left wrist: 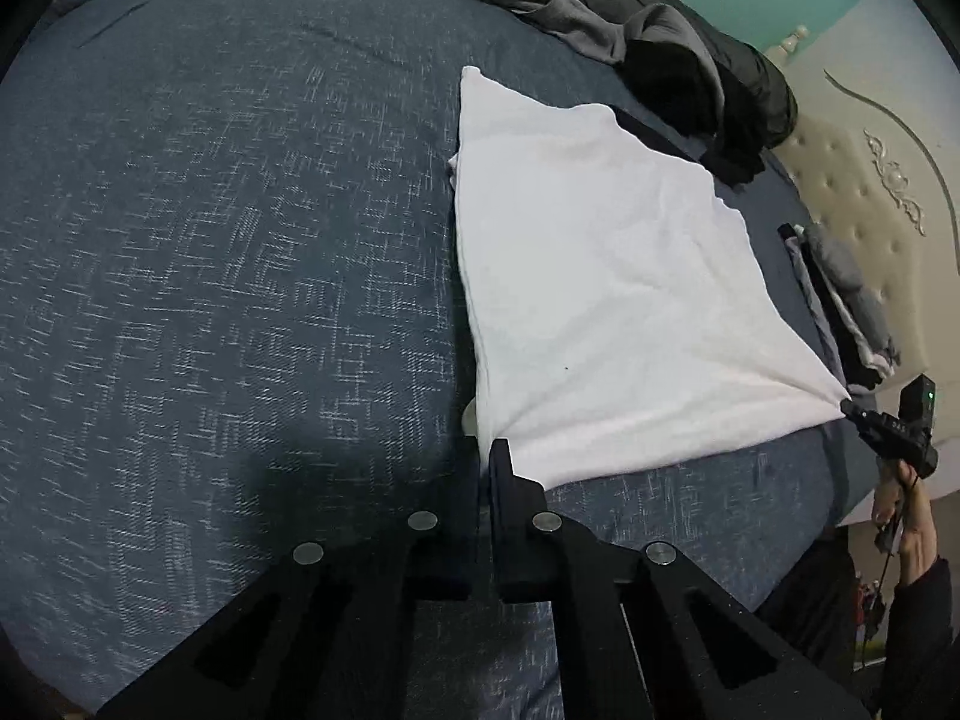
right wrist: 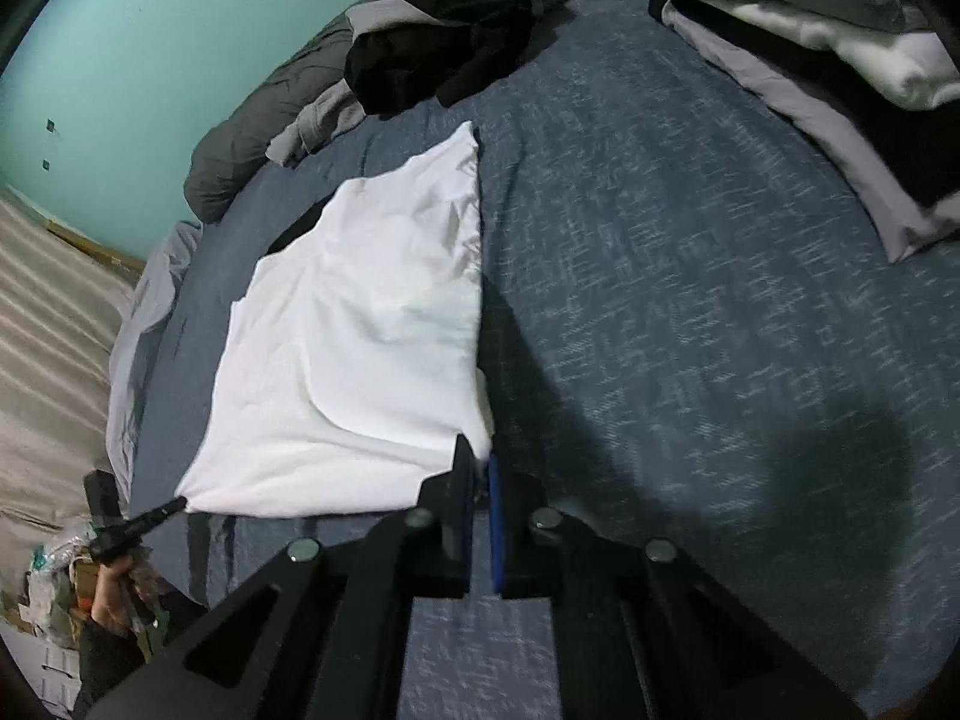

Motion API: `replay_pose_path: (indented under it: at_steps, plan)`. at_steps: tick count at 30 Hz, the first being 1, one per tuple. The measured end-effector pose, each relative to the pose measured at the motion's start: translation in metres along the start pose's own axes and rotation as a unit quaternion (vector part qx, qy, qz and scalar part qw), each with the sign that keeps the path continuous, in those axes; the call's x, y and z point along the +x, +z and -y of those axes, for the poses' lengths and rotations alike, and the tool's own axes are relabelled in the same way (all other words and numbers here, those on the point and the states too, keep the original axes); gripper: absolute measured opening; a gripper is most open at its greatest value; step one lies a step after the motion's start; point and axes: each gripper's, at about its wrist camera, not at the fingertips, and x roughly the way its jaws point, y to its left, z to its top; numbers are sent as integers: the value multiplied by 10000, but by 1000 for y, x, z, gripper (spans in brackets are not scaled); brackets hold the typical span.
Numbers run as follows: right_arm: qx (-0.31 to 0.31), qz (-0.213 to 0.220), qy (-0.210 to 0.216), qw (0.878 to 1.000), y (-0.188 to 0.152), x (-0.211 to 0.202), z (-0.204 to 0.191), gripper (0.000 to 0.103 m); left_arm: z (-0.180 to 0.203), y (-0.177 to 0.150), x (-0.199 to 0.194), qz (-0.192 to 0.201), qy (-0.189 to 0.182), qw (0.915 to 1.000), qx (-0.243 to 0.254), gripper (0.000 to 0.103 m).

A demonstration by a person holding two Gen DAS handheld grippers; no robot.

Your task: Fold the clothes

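Left wrist view: both your grippers are clamped on the near corners of the white garment [left wrist: 600, 300]!

Your left gripper [left wrist: 485, 462] pinches the near-left corner, jaws closed on the cloth; your right gripper [right wrist: 478, 468] bites the near-right corner just as tight. That garment lies folded flat on the blue bedspread [left wrist: 210, 270], a folded stack [right wrist: 840, 60] well apart by the headboard [left wrist: 870, 192], loose dark clothes [right wrist: 444, 48] beyond.

Each camera sits just behind its own claw, close above the bed [left wrist: 210, 240], tilted steeply down and looking toward the far side. The left view faces right, toward the headboard [left wrist: 840, 192]; the right view faces left, toward the green wall [right wrist: 150, 60]. Both share the white garment [left wrist: 600, 288], each catching the other claw at its opposite near corner.
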Motion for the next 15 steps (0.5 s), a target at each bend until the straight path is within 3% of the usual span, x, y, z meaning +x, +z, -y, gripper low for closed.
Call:
replay_pose_path:
  at_steps: [10,15]
  plan:
    - [22,-486,-380,9981,-17,31,16,3,-13,1,19,-331,73,9993,-159,3]
    - [140,-345,-167,9992,-16,26,17,5,-9,4,17,-272,18,9994,-198,5]
